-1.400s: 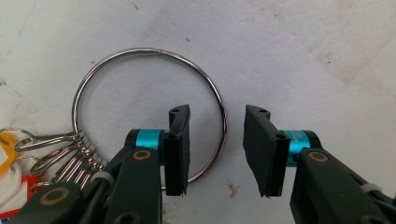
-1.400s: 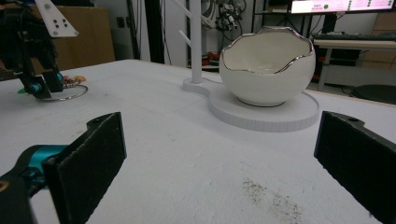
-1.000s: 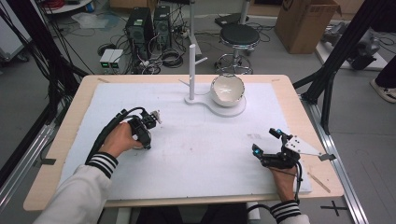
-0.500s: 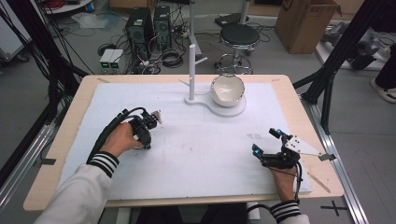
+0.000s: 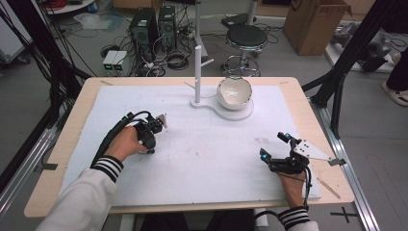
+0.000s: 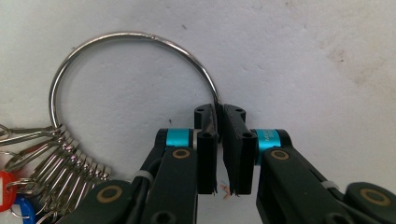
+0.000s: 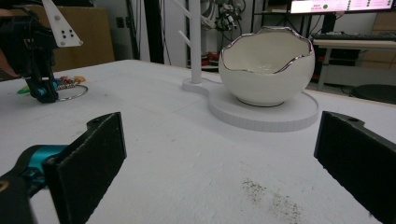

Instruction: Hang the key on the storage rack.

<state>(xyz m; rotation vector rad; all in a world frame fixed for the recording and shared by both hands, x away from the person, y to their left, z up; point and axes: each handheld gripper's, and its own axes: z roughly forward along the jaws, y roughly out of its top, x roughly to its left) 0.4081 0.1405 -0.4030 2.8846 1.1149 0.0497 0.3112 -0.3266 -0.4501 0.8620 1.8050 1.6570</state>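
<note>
Beside left claw (image 6: 219,154), key ring (image 6: 133,35) against white mat (image 5: 211,159).

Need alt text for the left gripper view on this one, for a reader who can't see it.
The left hand-held gripper has its two black jaws pinched shut on a large metal key ring lying on the white table cover. Keys with red and blue tags bunch on the ring at lower left.

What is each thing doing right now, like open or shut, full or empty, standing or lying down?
Left gripper: shut on the key ring.
Right gripper: open, holding nothing.
Key ring: lying flat on the table, pinched at its wire, keys bunched at one side.
Eggshell bowl: upright on its white base, looks empty.
White hook stand: upright, nothing hanging on it.
</note>
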